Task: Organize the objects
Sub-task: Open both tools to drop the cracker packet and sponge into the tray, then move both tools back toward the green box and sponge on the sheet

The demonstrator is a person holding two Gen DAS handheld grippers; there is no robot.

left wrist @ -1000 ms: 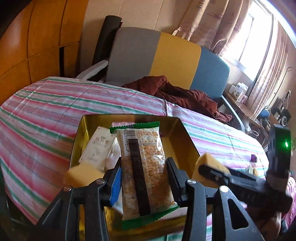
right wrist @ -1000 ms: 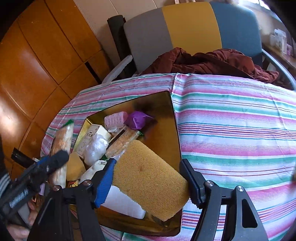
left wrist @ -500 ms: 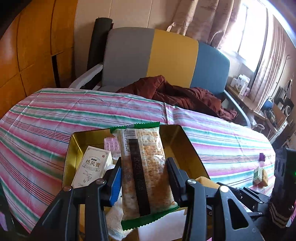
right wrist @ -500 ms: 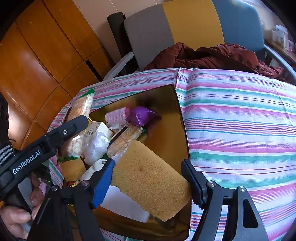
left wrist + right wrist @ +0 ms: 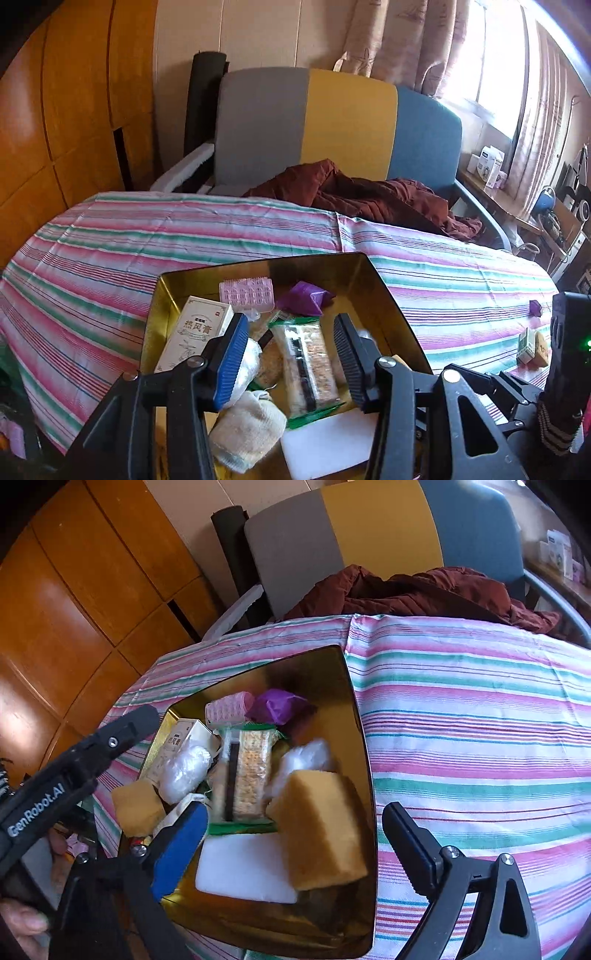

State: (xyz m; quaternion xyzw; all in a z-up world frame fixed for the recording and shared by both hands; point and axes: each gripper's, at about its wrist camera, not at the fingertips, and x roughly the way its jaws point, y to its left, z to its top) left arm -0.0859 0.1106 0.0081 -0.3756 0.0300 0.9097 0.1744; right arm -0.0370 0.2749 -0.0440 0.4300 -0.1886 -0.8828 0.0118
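A: What sits in the gold metal tin (image 5: 360, 716)?

B: A clear-wrapped cereal bar with green crimped ends (image 5: 251, 775) lies flat in the middle, lengthwise. A porous yellow sponge block (image 5: 323, 829) leans against the tin's right wall, over a smooth white foam slab (image 5: 243, 867).

A: And the grippers?

B: The left gripper (image 5: 291, 363) hovers above the bar with its fingers spread, one blue-ribbed, one black, touching nothing. The right gripper (image 5: 295, 843) hangs over the sponge, fingers also apart and empty.

A: Other contents?

B: A ridged pink hair roller (image 5: 246, 294), a crumpled purple wrapper (image 5: 304, 297), a cream cardboard box with printed characters (image 5: 197, 338) and a knitted beige pouch (image 5: 247, 430).

A: The surface?

B: The table wears a pink, green and white striped cloth (image 5: 110, 251), with a maroon quilted jacket (image 5: 369, 201) on the chair behind.
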